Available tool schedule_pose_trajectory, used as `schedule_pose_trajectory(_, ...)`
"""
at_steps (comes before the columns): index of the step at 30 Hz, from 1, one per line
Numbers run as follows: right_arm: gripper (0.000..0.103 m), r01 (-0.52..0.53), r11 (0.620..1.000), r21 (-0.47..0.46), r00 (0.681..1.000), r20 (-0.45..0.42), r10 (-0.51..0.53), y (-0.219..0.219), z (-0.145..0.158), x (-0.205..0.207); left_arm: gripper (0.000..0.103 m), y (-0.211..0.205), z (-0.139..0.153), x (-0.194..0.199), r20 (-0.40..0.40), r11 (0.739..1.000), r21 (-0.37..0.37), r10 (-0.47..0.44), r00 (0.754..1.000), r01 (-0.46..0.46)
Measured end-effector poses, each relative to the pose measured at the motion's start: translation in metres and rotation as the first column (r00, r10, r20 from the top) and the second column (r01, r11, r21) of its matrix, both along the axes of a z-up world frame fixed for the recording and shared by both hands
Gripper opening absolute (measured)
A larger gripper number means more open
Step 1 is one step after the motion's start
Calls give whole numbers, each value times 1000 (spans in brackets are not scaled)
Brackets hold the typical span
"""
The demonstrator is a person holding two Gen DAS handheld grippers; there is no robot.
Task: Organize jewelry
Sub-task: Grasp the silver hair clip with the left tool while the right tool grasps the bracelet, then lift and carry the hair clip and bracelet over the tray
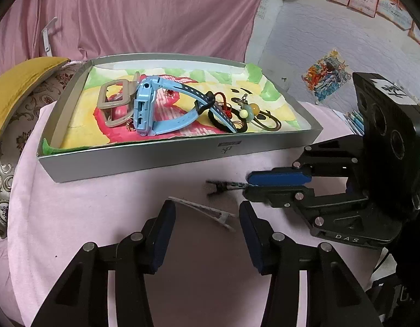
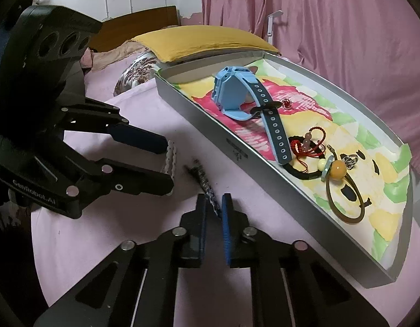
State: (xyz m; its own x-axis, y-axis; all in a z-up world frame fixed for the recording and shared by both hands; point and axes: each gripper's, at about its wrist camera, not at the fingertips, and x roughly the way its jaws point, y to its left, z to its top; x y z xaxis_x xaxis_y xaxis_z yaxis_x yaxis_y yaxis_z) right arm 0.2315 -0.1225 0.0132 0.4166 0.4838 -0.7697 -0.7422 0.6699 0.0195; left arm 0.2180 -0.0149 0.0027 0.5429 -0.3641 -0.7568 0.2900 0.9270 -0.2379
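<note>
A dark patterned hair clip (image 2: 200,175) lies on the pink cloth, and my right gripper (image 2: 213,204) is shut on its near end; the left wrist view shows that gripper (image 1: 248,186) with the clip (image 1: 223,185) sticking out leftwards. A white hair clip (image 1: 204,212) lies slantwise between the fingers of my left gripper (image 1: 206,219), its ends close to both pads with a small gap showing. Seen from the right wrist, the left gripper (image 2: 169,160) stands around that white clip (image 2: 170,158). Behind them sits the grey box (image 1: 133,160).
The box (image 2: 204,125) is lined with painted paper and holds a blue watch (image 1: 147,106), a beige claw clip (image 1: 114,100), a black hair tie (image 1: 223,125), a red cord (image 2: 313,141) and a bead charm (image 2: 336,167). A yellow cushion (image 2: 204,41) and a pink curtain (image 1: 144,11) stand behind.
</note>
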Motion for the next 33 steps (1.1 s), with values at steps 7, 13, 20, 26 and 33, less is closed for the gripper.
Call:
schedule_pose_trajectory(7,3,94,995,20,995,-34,-93,-18,0,-2,40,-5,2,-1,-11,1000,23,-10,1000,10)
schedule_pose_trajectory(13,3,119,992,37,992,-51,-117,-28,-4,-4,33,-14,3,-4,-22,998,49,-30,999,31)
schedule_pose_trajectory(20,3,137,989,57,989,-69,-133,-31,-8,0,25,-17,4,-5,-26,997,66,-32,999,34)
schedule_pose_trajectory(26,3,152,986,64,986,-81,-147,-32,-8,2,17,-23,1,1,-30,995,91,-35,999,38)
schedule_pose_trajectory(33,3,169,984,63,983,-81,-164,-29,-8,4,13,-28,2,2,-23,990,129,-47,999,50)
